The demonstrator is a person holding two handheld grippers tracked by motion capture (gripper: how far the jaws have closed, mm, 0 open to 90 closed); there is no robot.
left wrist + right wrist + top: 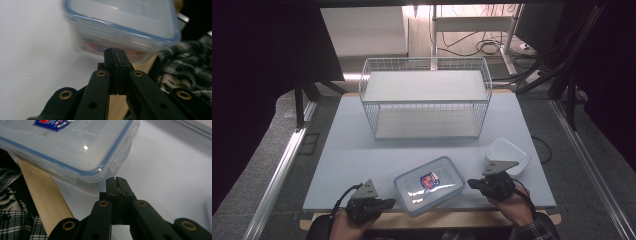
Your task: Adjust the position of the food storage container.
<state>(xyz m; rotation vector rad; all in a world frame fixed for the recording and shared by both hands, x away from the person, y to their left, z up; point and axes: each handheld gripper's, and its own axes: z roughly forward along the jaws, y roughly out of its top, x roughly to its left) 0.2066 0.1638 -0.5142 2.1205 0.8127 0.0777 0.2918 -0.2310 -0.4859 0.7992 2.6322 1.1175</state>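
1. Clear plastic container [429, 185] with a blue-rimmed snap lid, sitting flat on the counter [362, 150] close to its near edge, right between the two sets of jaws.
2. Lid on, a red-and-blue label [430, 180] on top, glare across the plastic.
3. It is turned at a slant, one corner toward the near edge and overhanging the wooden strip there.
4. From the left gripper [115, 53], the container [125, 30] sits just beyond the closed jaws, its side wall right ahead; touching or not, can't tell.
5. From the right gripper [116, 181], the container's [67, 147] rounded corner lies just up and left of the closed jaws, very near.
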